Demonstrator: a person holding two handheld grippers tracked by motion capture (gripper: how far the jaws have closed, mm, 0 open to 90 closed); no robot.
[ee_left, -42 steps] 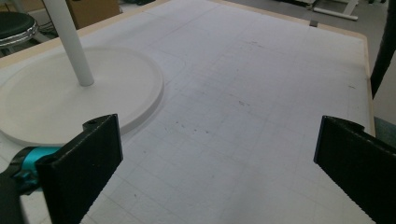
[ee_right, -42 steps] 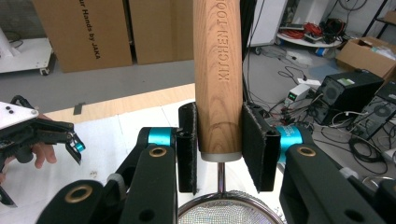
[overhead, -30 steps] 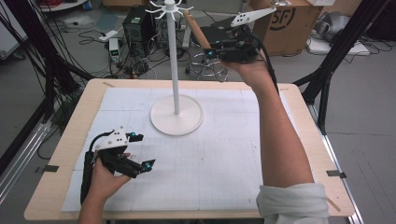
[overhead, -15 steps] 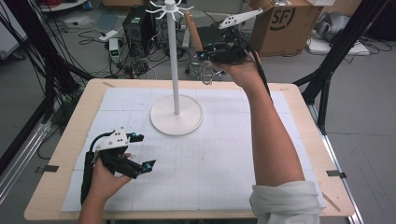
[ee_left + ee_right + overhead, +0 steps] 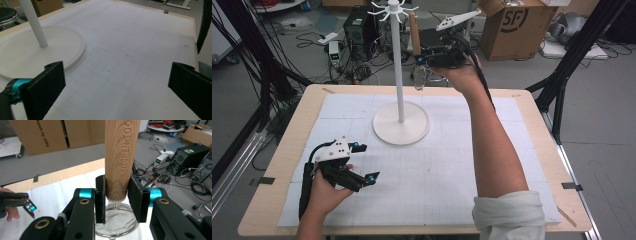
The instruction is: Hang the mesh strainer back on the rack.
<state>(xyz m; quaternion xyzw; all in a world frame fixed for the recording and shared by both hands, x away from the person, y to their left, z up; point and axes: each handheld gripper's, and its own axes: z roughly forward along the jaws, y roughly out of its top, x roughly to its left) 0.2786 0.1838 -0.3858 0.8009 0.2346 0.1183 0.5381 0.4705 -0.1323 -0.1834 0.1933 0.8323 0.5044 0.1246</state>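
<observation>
High view first: the right tool [image 5: 426, 59] is raised over the far edge of the surface [image 5: 532, 150], near the upper part of the white stand [image 5: 400, 75], and it's clamped on a strainer [image 5: 418, 80] by its wooden handle [image 5: 414, 32]. The handle sticks up, the mesh bowl hangs below the jaws. The stand's little hooks [image 5: 387, 10] sit at the very top of the pole, level with the handle's top end. The left tool [image 5: 357, 162] rests low on the near-left part of the white mat [image 5: 437, 175], jaws apart, nothing in them.

Left gripper view: the two black jaws stand wide with bare gridded mat between them, and the stand's round base [image 5: 30, 52] and pole sit off to the left. So that hand is just parked.

Right gripper view: this is the good one. Both pads squeeze the lower end of the wooden handle [image 5: 121, 157], the one stamped "KITCHEN TOO...", right above where it meets the wire rim and mesh [image 5: 117, 225]. The left tool [image 5: 27, 206] shows small at the left edge.

My read is the job is hanging the strainer on a hook. To do it well I'd keep the handle upright, bring its top end just above a hook, line it up with the hook tip, then lower slowly. I can't see a hanging hole or loop at the handle's top, so that needs checking. Don't bump the pole; the free hand could steady the base.
</observation>
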